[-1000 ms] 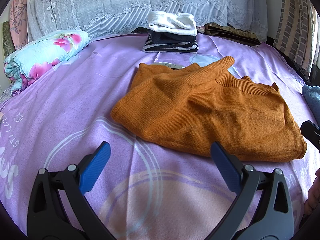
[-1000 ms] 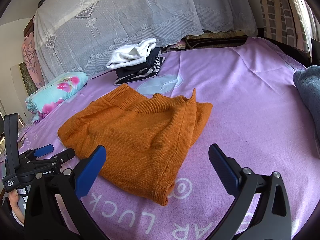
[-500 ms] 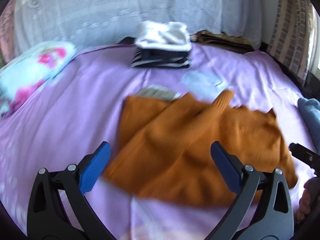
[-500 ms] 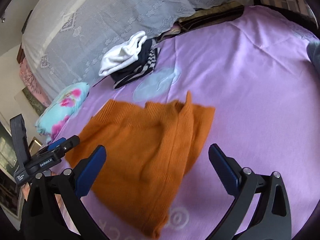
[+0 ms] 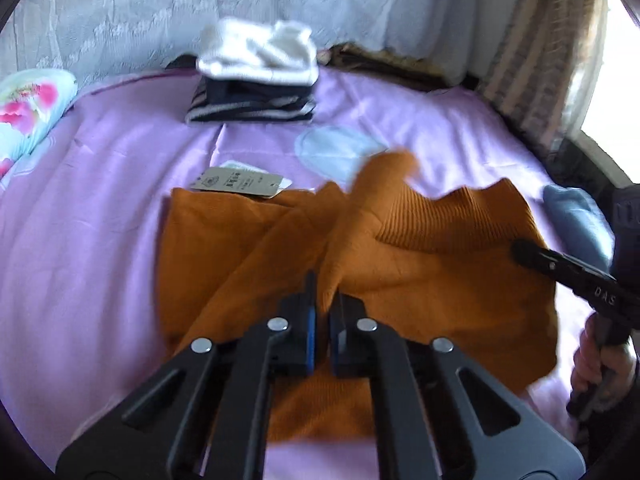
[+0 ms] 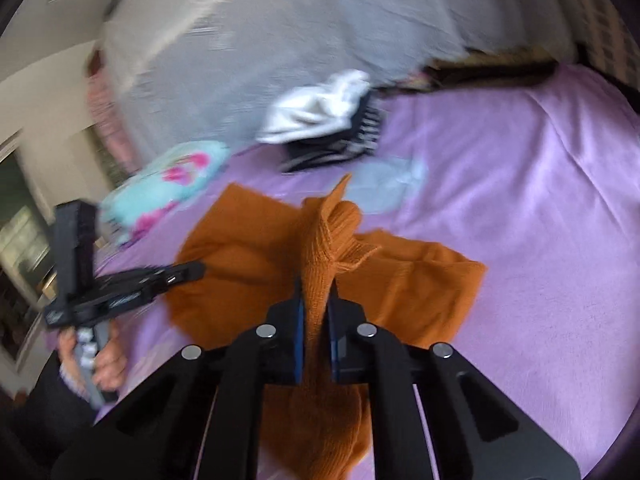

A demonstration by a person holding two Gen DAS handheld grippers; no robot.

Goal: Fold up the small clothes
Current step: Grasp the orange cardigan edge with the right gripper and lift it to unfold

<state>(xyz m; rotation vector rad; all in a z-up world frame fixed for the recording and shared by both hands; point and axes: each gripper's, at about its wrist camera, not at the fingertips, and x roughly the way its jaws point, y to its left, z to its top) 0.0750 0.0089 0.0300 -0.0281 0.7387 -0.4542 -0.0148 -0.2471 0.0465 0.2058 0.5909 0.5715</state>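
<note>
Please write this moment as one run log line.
left tool: shut on sweater | right tool: shut on sweater, jaws just closed | sweater lifted off bed

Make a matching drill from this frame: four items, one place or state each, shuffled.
Items:
1. orange sweater
2. white garment
3. paper tag
4. floral pillow

States:
A. far left edge of the bed
B. on top of the folded pile
C. pinched in both grippers
D. flat on the sheet beside the sweater's far edge

Pairs: 1-C, 2-B, 3-D, 4-A
</note>
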